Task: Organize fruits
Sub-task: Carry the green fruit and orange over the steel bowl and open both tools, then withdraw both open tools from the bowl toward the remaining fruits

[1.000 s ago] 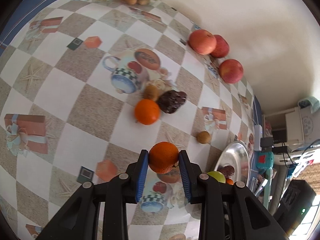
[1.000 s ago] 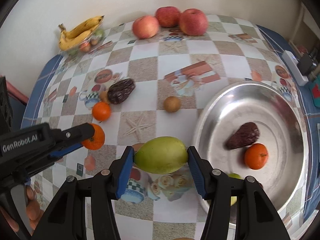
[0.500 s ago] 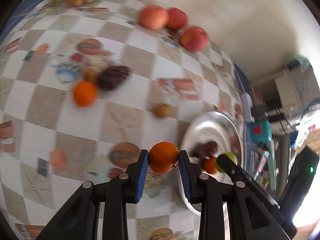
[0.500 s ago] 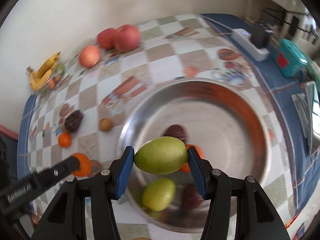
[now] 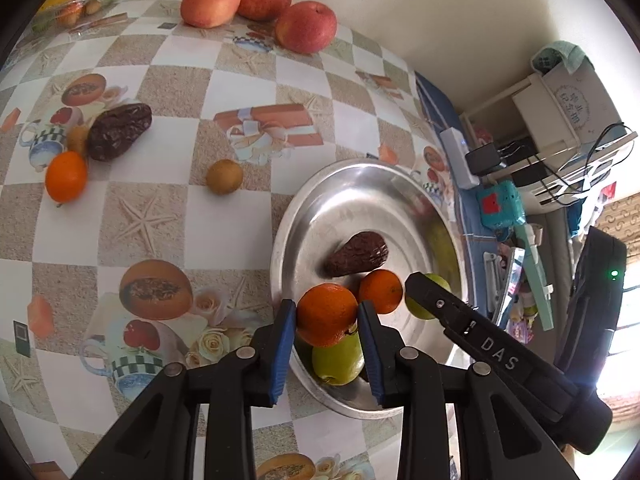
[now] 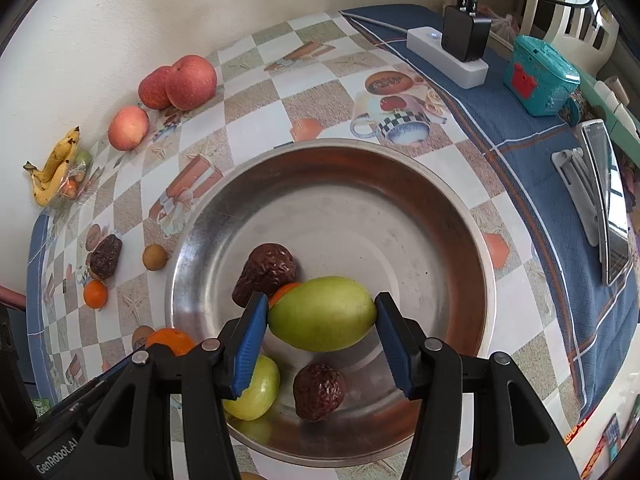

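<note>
My left gripper is shut on an orange, held over the near left rim of the steel bowl. My right gripper is shut on a green mango above the middle of the steel bowl. Inside the bowl lie a green apple, two dark wrinkled fruits and a small orange. On the tablecloth remain three apples, a dark fruit, an orange and a brown round fruit.
Bananas in a clear tub stand at the far left by the wall. A white power strip with chargers, a teal box and a phone on a stand sit on the blue cloth at the right.
Both grippers have travelled right from the open tablecloth to the bowl, each keeping its fruit. The bowl now fills the right wrist view.
</note>
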`<state>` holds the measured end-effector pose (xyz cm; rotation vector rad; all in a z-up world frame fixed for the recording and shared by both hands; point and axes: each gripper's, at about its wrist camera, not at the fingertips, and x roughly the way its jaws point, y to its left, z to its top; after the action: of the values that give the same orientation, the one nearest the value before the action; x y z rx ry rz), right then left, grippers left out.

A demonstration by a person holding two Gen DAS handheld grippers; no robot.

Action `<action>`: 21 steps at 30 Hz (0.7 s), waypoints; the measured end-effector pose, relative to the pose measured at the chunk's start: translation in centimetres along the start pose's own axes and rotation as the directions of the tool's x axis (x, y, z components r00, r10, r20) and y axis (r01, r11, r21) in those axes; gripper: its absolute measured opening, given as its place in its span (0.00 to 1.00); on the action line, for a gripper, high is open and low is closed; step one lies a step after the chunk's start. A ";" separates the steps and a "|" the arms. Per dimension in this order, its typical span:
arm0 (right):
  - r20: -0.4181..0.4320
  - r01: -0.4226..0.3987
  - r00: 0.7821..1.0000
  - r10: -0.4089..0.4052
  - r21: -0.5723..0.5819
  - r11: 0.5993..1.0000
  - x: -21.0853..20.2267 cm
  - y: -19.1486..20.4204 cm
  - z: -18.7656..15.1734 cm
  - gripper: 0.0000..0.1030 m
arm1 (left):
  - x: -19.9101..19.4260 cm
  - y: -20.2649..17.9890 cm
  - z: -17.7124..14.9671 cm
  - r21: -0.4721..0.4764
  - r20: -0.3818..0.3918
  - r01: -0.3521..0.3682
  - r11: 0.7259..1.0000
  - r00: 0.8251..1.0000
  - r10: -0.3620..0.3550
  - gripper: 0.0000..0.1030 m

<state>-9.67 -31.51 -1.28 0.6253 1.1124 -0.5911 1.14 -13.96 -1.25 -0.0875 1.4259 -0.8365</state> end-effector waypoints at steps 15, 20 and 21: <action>0.015 0.014 1.000 -0.014 0.025 1.000 -0.2 -0.2 0.1 0.55 | -0.2 2.2 0.1 -0.051 -0.010 -0.052 0.997 0.999 0.051 0.54; 0.015 0.010 1.000 -0.010 0.015 1.000 -0.2 0.3 0.0 0.55 | -0.5 3.7 0.2 -0.090 -0.011 -0.110 0.990 0.994 0.110 0.65; 0.015 0.010 1.000 -0.010 0.009 1.000 -0.1 0.5 0.0 0.55 | -0.5 4.1 0.2 -0.100 -0.012 -0.127 0.987 0.992 0.126 0.67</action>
<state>-9.36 -31.15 -1.07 0.6221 1.1000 -0.6090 3.27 -10.82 -2.91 -0.0704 1.4633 -0.6615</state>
